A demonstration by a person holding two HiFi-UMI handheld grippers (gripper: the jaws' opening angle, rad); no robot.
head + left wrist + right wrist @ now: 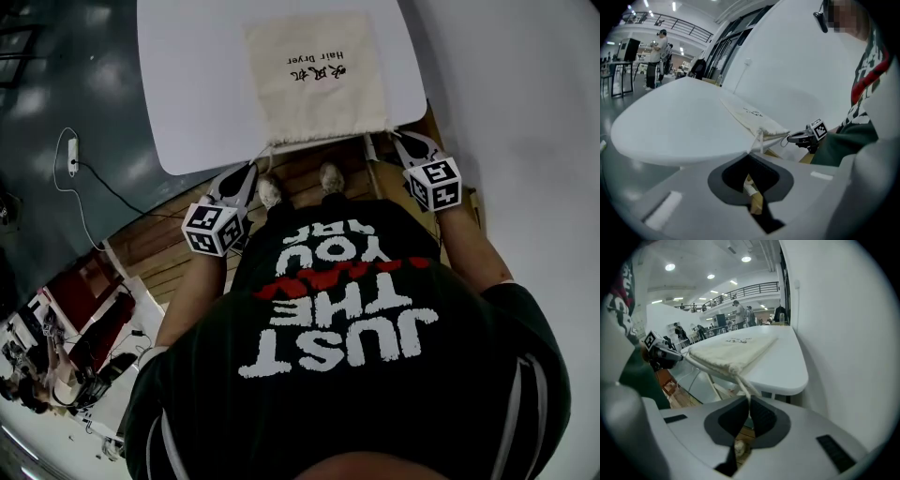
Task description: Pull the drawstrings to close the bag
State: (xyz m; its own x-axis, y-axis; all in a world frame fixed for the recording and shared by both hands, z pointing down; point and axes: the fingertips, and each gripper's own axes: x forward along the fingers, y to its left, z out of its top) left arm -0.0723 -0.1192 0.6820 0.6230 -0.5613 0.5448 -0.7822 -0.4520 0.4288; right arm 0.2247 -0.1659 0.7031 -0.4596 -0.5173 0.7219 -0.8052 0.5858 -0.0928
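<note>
Head view, bag (317, 80) mouth between left tool (255, 169) and right tool (396, 138); both clamped on drawstrings (743, 383)

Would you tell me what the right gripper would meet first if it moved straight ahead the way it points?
Probably the gathered corner of the cream cloth drawstring bag at the white table's edge; the right gripper pinches its white cord.

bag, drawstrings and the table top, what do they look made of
The bag: cream, matte woven cloth, probably cotton or canvas; it puckers softly at the gathered mouth. The drawstrings: pale, matte cord that looks soft, likely cotton too. The table: smooth white top with a faint sheen, maybe laminate or plastic; can't tell which.
</note>
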